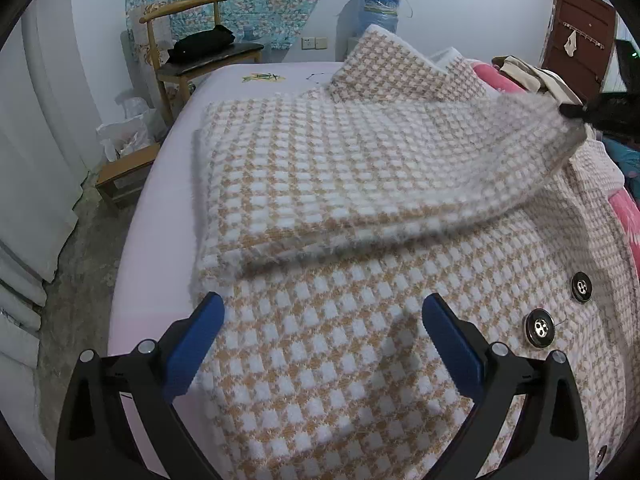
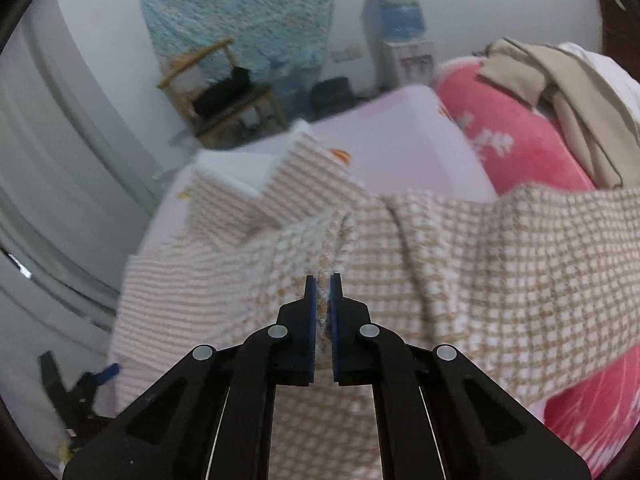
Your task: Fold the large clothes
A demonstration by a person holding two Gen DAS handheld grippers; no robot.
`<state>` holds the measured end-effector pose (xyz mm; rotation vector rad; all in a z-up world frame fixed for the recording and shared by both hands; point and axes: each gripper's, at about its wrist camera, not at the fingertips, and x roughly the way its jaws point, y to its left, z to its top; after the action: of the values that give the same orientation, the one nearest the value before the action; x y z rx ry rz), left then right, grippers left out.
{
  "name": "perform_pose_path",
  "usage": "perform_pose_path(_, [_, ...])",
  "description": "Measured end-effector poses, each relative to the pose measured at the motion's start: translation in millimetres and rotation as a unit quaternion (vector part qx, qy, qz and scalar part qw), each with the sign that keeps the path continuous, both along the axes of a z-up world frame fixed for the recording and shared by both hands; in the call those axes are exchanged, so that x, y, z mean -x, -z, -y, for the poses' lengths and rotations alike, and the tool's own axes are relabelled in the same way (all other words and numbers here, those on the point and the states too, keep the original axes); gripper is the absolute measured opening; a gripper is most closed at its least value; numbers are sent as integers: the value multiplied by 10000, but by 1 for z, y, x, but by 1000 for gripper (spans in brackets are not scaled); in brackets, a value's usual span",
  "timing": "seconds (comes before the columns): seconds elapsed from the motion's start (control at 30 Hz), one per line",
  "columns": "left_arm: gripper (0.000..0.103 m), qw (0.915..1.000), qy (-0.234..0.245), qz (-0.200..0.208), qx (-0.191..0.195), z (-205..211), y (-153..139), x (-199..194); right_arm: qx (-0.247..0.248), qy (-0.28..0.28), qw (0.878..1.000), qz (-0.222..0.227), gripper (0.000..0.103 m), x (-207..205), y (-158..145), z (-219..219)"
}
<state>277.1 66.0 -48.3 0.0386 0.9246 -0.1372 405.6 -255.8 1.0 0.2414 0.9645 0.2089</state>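
Observation:
A large tan-and-white checked coat [image 1: 344, 344] with big dark buttons [image 1: 541, 328] lies spread on a bed with a pale pink sheet [image 1: 136, 280]. My left gripper [image 1: 323, 316] hovers open just above the coat's near part, with nothing between its blue pads. My right gripper [image 2: 323, 286] is shut on a fold of the coat [image 2: 480, 264] and holds that fold lifted off the bed. In the left wrist view the right gripper [image 1: 570, 111] shows at the far right, pulling a wide flap of the coat [image 1: 400, 168] up and across. The collar [image 1: 400, 68] stands folded at the far end.
A pink patterned quilt [image 2: 516, 140] with beige clothes [image 2: 568, 92] piled on it lies at the right. A wooden chair [image 1: 200, 52] with a black item stands past the bed's far left corner, a low wooden stool [image 1: 124, 172] beside the bed. A water dispenser [image 1: 378, 8] is against the wall.

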Motion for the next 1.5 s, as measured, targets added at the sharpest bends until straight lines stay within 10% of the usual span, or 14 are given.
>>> perform_pose_path(0.43, [97, 9983, 209, -109, 538, -7, -7, 29, 897, 124, 9958, -105, 3, -3, 30, 2])
perform_pose_path(0.83, [97, 9970, 262, -72, 725, -13, -1, 46, 907, 185, 9957, -22, 3, 5, 41, 10])
perform_pose_path(1.17, [97, 9975, 308, -44, 636, -12, -1, 44, 472, 443, 9978, -168, 27, 14, 38, 27])
perform_pose_path(1.5, [97, 9977, 280, 2, 622, -10, 0, 45, 419, -418, 9977, -337, 27, 7, 53, -26])
